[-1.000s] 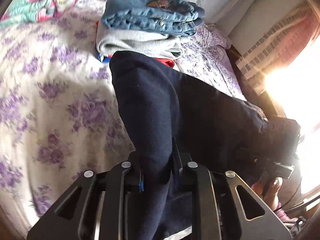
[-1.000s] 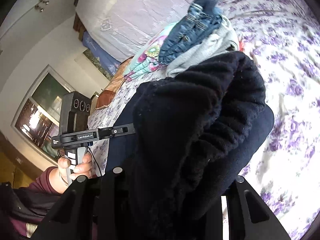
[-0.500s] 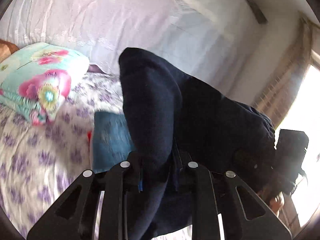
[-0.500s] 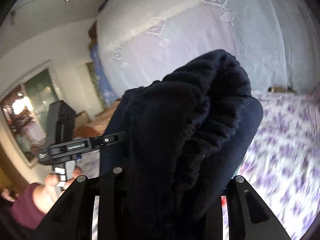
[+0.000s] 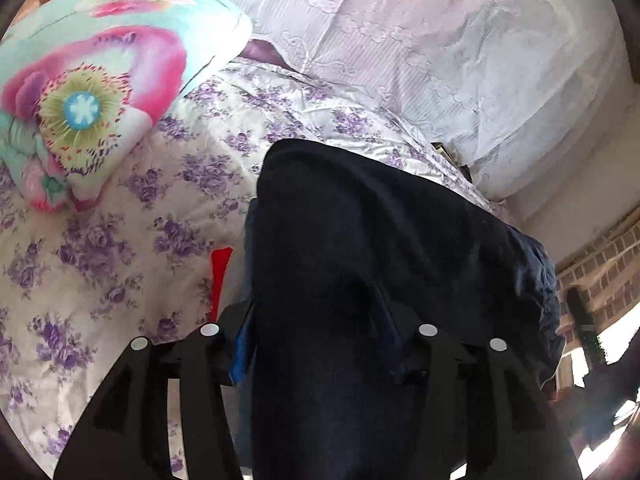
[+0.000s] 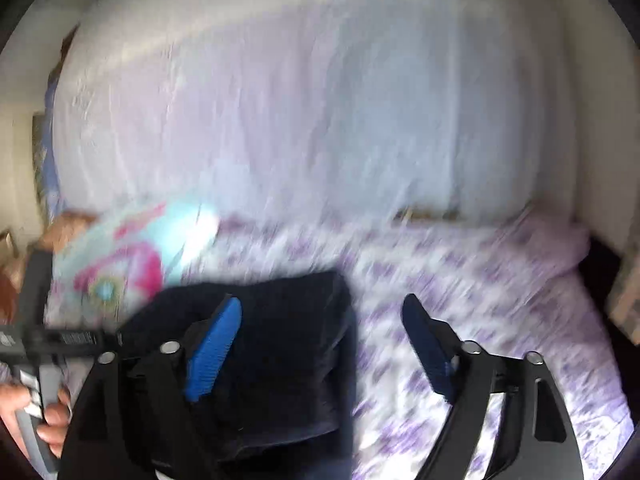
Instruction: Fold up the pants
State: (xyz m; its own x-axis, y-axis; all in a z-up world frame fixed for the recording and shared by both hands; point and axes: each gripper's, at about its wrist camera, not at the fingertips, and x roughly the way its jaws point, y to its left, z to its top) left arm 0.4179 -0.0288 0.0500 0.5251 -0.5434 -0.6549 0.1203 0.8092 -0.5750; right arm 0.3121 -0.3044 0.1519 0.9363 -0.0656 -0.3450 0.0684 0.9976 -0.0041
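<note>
The folded dark navy pants (image 5: pixel 360 264) lie on the pile of clothes on the bed, filling the middle of the left wrist view. My left gripper (image 5: pixel 320 332) has its jaws spread wide with the cloth lying loose between them. In the blurred right wrist view the pants (image 6: pixel 288 344) lie below and left. My right gripper (image 6: pixel 320 320) is open and empty just above them, its blue pads (image 6: pixel 214 350) bare.
A floral pillow (image 5: pixel 92 92) lies at the left on the purple-flowered bedspread (image 5: pixel 120 248). A red garment edge (image 5: pixel 220 276) shows under the pants. A white covered headboard (image 6: pixel 320 120) rises behind. The hand with the left gripper's handle (image 6: pixel 36 412) shows at lower left.
Both grippers carried the pants forward onto the pile and opened. The right gripper let go and pulled back; the left jaws spread apart around the cloth.
</note>
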